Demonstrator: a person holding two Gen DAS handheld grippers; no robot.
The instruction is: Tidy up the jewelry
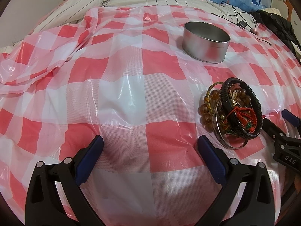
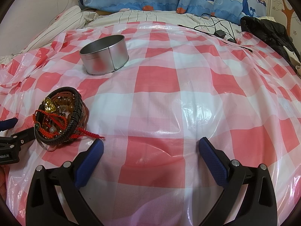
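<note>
Nothing sorted yet, by look of it; jewelry pile (image 1: 233, 113) (bangles, beads, red cord tangled) lies on checked sheet (image 1: 122, 94) near side of tin (image 1: 206, 42), which looks empty; left gripper (image 1: 150, 146) and right gripper (image 2: 151, 147) both spread wide, holding nothing; every piece still to move.

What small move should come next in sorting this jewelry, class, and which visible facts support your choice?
Probably bring the right gripper, open and empty, left to the jewelry pile and close on the thick black braided bracelet lying on top. The round tin behind stands open and looks empty, while the left gripper is also open and holds nothing.
</note>
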